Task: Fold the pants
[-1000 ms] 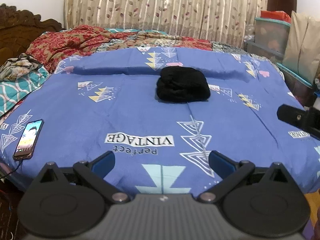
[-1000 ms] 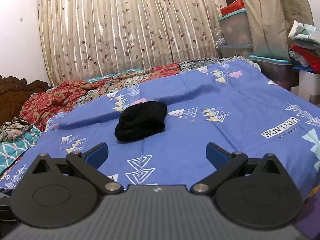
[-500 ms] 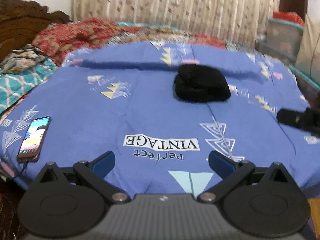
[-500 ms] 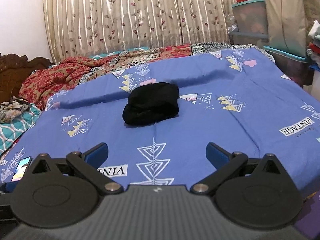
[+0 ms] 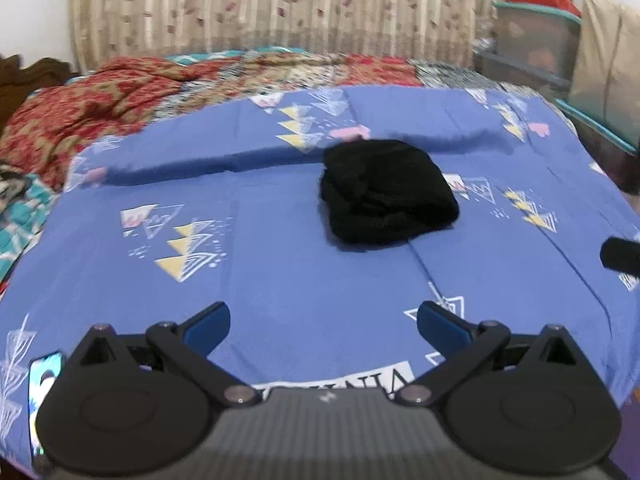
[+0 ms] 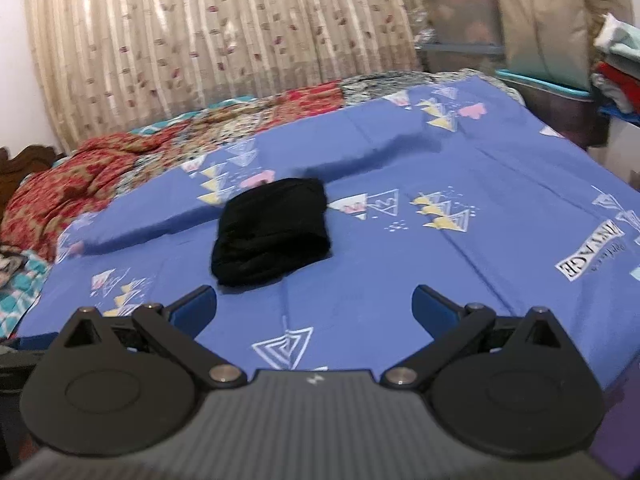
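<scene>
Black pants (image 5: 386, 194) lie bunched in a compact heap on the blue patterned bedsheet (image 5: 280, 264), near the bed's middle; they also show in the right wrist view (image 6: 274, 232). My left gripper (image 5: 323, 326) is open and empty, hovering over the sheet short of the pants. My right gripper (image 6: 314, 306) is open and empty, just in front of the pants' near edge. A dark part of the right gripper (image 5: 622, 258) shows at the right edge of the left wrist view.
A phone (image 5: 42, 384) lies on the sheet's near left corner. A red floral quilt (image 5: 92, 104) covers the far left of the bed. Curtains (image 6: 208, 48) hang behind. Storage boxes (image 6: 464, 24) and stacked clothes (image 6: 616, 64) stand at the right.
Both grippers have moved forward over the bed toward the pants, which now look larger and closer. Both stay open. The pants have not moved.
</scene>
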Available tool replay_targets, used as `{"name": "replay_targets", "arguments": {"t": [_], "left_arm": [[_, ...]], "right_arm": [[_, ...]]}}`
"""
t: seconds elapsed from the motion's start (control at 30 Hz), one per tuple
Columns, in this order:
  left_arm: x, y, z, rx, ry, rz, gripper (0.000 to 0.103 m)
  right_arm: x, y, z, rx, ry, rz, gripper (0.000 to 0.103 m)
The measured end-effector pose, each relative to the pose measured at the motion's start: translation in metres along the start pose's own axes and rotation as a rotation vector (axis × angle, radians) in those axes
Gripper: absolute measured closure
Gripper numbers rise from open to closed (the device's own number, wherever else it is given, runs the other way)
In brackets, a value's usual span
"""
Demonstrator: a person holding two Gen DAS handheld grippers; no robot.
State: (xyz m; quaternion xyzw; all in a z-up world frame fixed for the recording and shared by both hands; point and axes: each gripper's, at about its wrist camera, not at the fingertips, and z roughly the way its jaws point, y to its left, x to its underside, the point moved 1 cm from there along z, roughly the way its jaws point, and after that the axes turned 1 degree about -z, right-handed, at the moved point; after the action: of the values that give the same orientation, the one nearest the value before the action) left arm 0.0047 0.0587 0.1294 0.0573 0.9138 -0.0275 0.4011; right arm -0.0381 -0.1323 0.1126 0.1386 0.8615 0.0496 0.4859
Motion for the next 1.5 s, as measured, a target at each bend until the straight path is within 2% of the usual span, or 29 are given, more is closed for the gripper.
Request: {"name": "replay_targets", "arguments": {"t": [0.17, 0.33, 0.5, 0.6, 0.73, 0.97, 1.2, 1.5], "left_arm": [[-0.008, -0.009, 0.016, 0.013, 0.053, 0.089, 0.000], [-0.017, -0.018, 0.019, -0.010, 0.069, 0.150, 0.000], [-0.029, -0.020, 0.029, -0.038, 0.072, 0.105, 0.000], [-0.034, -0.023, 0.037, -0.082, 0.065, 0.065, 0.000], [-0.041, -0.031, 0.049, -0.113, 0.102, 0.021, 0.000], [-0.051, -0.053, 0.069, -0.155, 0.133, 0.027, 0.000], [-0.051, -0.078, 0.093, -0.140, 0.205, 0.027, 0.000], [-0.049, -0.101, 0.110, -0.162, 0.246, 0.063, 0.000]], "right_arm": [[-0.005, -0.001, 0.009, 0.016, 0.001, 0.071, 0.000], [-0.018, 0.001, 0.025, -0.014, -0.015, 0.090, 0.000], [-0.026, 0.000, 0.050, -0.066, 0.015, 0.056, 0.000], [-0.029, -0.003, 0.064, -0.096, 0.056, 0.005, 0.000], [-0.037, -0.014, 0.079, -0.137, 0.080, 0.006, 0.000], [-0.041, -0.037, 0.095, -0.169, 0.089, 0.048, 0.000], [-0.039, -0.065, 0.105, -0.158, 0.109, 0.078, 0.000], [-0.035, -0.084, 0.112, -0.163, 0.128, 0.084, 0.000]]}}
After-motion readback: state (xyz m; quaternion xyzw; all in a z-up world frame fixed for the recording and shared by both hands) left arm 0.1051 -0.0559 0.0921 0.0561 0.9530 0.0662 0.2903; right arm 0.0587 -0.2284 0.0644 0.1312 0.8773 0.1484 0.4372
